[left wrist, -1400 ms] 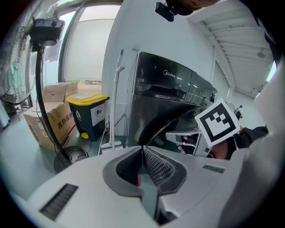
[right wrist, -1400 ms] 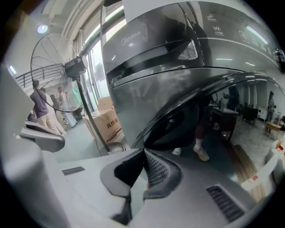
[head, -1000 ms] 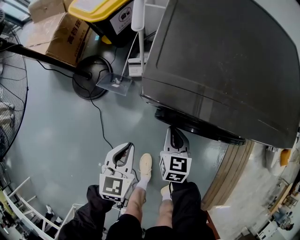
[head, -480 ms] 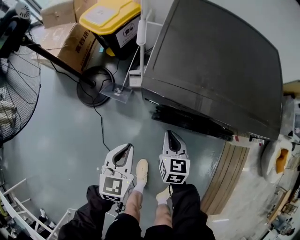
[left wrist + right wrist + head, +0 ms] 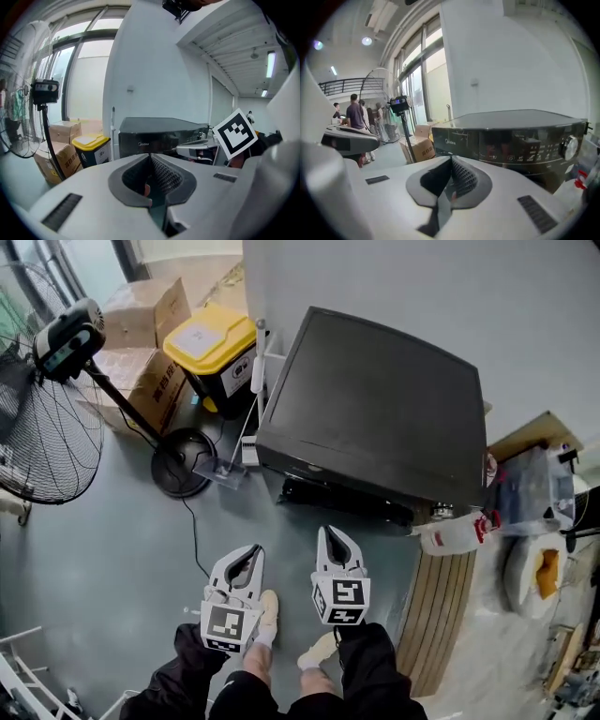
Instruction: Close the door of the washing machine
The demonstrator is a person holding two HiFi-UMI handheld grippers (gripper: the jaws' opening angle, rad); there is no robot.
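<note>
The washing machine [image 5: 375, 418] is a dark grey box against the white wall, seen from above in the head view. Its front face is a thin dark strip [image 5: 333, 495], and I cannot make out its door from here. Both gripper views show its control panel [image 5: 511, 136] and top [image 5: 159, 133] ahead; the lower front is hidden behind the jaws. My left gripper [image 5: 251, 551] and right gripper [image 5: 329, 533] hang side by side in front of the machine, well short of it. Each is shut with nothing in it, tips meeting [image 5: 151, 155] [image 5: 451, 159].
A standing fan [image 5: 66, 343] with a round base [image 5: 181, 462] and a floor cable is at the left. A yellow-lidded bin [image 5: 211, 352] and cardboard boxes [image 5: 141, 310] sit behind it. A white bottle [image 5: 455, 535] and wooden boards [image 5: 441, 615] lie to the machine's right. My shoes [image 5: 267, 610] are below the grippers.
Both grippers and the head camera have risen. The washing machine now looks smaller and farther below, and the fan head has come into view. The jaws stay shut.
</note>
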